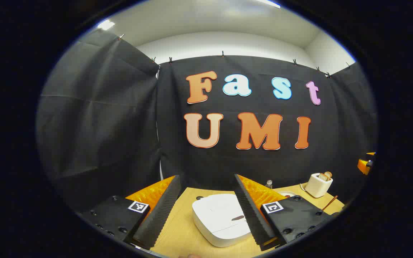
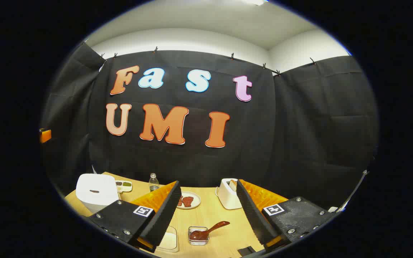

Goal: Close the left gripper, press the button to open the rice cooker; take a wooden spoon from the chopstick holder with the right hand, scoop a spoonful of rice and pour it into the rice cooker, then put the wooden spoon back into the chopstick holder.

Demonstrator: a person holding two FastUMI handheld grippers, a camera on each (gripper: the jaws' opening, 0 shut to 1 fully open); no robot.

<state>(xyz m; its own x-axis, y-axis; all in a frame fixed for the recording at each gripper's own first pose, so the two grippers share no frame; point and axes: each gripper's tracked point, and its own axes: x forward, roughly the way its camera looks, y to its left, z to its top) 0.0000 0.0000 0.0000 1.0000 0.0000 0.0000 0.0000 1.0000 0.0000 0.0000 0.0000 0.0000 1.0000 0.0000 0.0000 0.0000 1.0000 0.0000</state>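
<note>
We see the left gripper with fingers apart above the closed rice cooker. The right gripper, fingers likewise apart, holds nothing; beyond it, well right of the cooker, the wooden spoon rests in the chopstick holder.

left tool spread above closed rice cooker.

Wooden table; rice cooker, toaster, plate, bottle
</note>
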